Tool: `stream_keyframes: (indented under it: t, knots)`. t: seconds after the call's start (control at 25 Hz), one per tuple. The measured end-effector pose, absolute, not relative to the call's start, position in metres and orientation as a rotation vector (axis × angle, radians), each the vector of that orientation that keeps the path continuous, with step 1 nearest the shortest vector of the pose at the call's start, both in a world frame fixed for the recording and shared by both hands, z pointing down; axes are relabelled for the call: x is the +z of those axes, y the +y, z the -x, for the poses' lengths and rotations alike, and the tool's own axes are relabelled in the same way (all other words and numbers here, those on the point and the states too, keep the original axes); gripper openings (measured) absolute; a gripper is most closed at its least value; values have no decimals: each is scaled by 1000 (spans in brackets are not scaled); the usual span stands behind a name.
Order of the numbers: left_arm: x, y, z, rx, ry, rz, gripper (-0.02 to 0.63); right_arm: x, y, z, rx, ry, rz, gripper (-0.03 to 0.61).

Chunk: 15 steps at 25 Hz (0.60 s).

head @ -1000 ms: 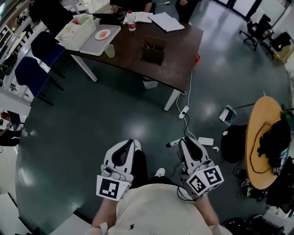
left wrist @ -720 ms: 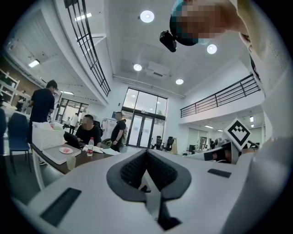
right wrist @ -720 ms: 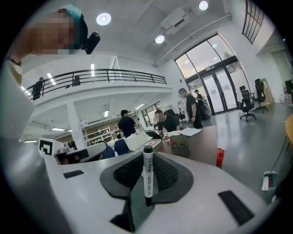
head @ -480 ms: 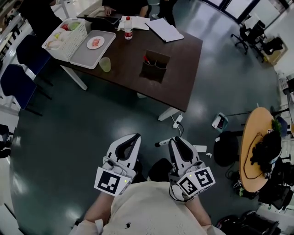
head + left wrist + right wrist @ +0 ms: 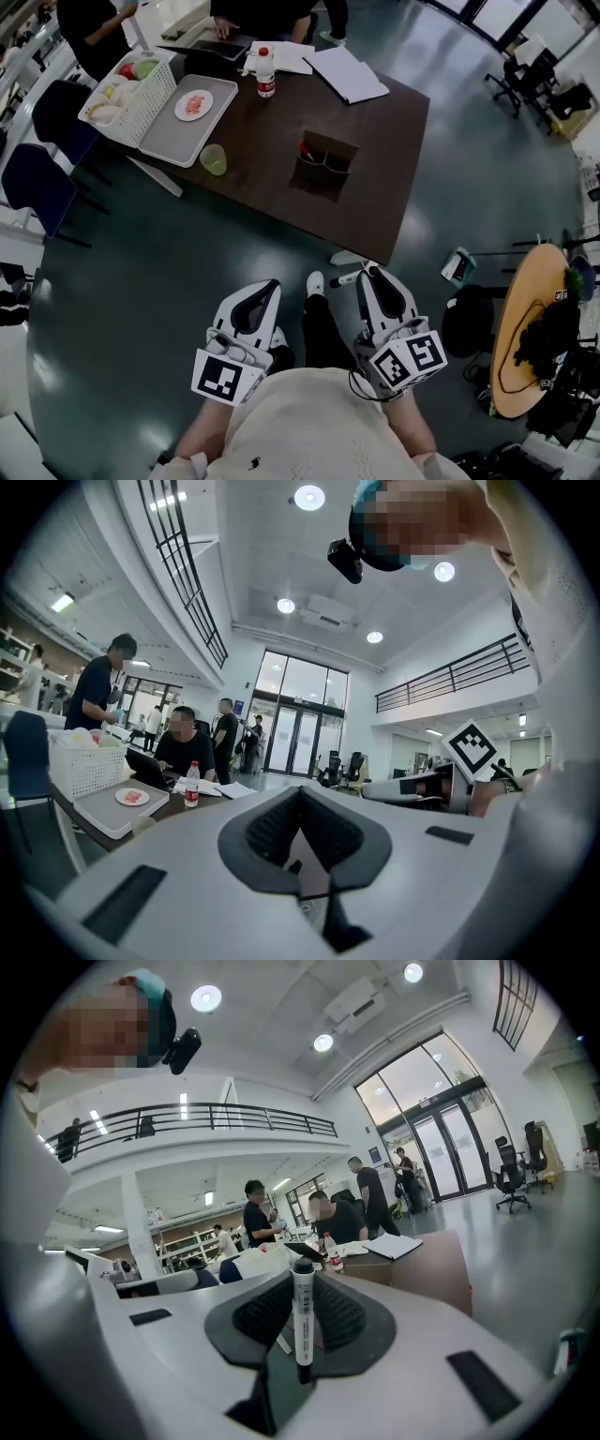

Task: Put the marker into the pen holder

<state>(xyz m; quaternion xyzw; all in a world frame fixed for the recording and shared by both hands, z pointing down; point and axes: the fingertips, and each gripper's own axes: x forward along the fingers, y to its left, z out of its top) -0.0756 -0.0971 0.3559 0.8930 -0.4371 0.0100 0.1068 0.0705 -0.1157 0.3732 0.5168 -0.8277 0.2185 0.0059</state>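
- You are holding the right gripper (image 5: 302, 1286) with its jaws clamping the marker (image 5: 303, 1321). The white barrel is standing upright between the dark pads, with its black cap on top.
- In the head view that marker (image 5: 344, 278) is sticking out sideways from the tip of the right gripper, pointing toward your left. It is hanging over the floor (image 5: 141, 281) near the table's front corner.
- You are keeping the left gripper (image 5: 300, 801) with its jaws pressing together and gripping nothing.
- Both grippers are sitting side by side close to your body, the left gripper just left of your shoe (image 5: 315, 282).
- The pen holder (image 5: 324, 167) is resting on the dark table (image 5: 384, 141), close to its near edge and well apart from the marker. It is a dark open box split into compartments, and something red is showing at its far left corner.
- A green cup (image 5: 214, 159) is standing just beside a grey tray (image 5: 173, 141), which is carrying a plate (image 5: 194, 105) and a white basket (image 5: 155, 89).
- A bottle (image 5: 266, 73) and papers (image 5: 352, 75) are lying toward the far edge of the table, where people are sitting and standing.
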Motion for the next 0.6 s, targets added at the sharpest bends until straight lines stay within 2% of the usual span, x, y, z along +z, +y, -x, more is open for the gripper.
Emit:
stream_keyframes:
  t: [0.6]
  knots:
    - [381, -297, 25, 56, -1499, -2439, 9, 418, -377, -112, 580, -2633, -1388, 83]
